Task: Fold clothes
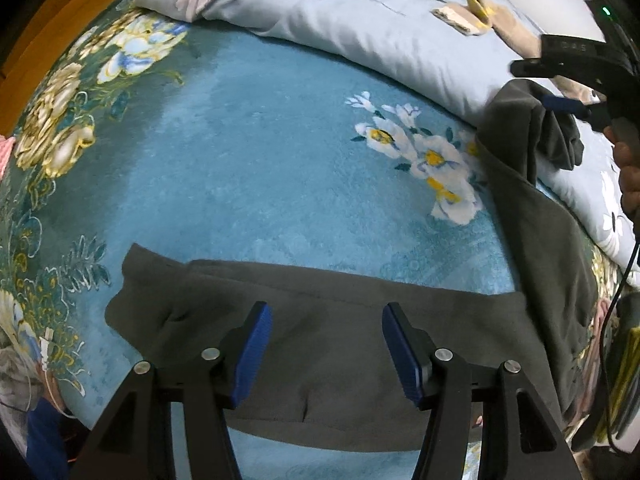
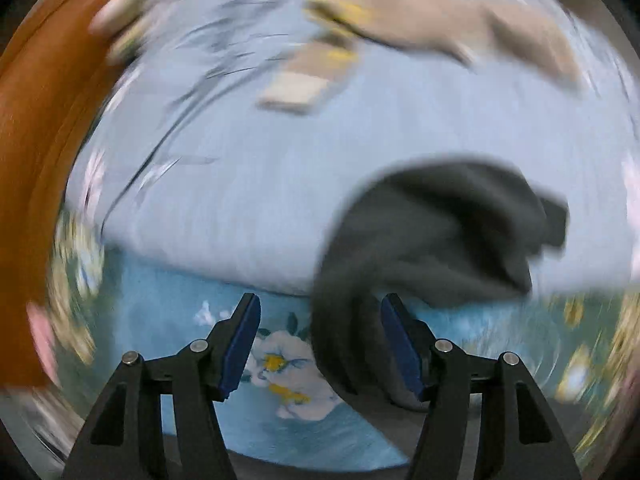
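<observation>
Trousers [image 1: 320, 344] against bunched quilt [image 1: 380, 40]

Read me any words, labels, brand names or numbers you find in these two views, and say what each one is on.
No text can be read in either view.
Right gripper: faint marks on its black body, too blurred to read.
Grey garment, blue blanket, floral quilt: flower prints only, no lettering.
The right wrist view is motion-blurred throughout.

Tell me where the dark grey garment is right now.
In the left wrist view the dark grey garment lies on the blue floral blanket, under the open left gripper; its right part runs up onto the pale quilt.
</observation>
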A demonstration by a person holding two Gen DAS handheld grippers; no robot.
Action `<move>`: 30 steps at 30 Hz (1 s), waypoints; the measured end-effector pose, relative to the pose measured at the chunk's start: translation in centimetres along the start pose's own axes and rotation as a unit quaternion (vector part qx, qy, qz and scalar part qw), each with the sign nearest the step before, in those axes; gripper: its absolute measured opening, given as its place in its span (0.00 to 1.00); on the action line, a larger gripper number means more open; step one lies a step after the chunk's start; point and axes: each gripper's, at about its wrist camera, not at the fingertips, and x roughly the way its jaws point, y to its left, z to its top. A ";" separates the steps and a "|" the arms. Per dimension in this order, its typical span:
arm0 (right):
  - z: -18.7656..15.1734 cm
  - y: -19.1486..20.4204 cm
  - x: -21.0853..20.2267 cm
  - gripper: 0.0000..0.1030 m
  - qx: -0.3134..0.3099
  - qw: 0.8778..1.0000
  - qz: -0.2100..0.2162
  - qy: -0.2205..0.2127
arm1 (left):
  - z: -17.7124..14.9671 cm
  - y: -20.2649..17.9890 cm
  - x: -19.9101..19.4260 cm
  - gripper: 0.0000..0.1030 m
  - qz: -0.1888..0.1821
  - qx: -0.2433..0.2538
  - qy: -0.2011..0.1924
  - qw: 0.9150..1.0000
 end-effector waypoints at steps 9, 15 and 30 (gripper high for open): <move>3.6 1.0 6.9 0.62 0.045 0.988 -0.136 0.052 | 1.2 2.2 0.8 0.60 0.004 -0.041 0.001 0.999; 4.2 -0.1 8.4 0.54 0.056 0.979 -0.177 0.084 | 0.8 3.8 0.7 0.60 0.007 -0.060 0.003 0.998; -0.3 0.8 -2.2 0.07 0.009 0.999 0.027 0.033 | -1.2 6.5 -1.2 0.60 -0.019 -0.099 -0.013 0.995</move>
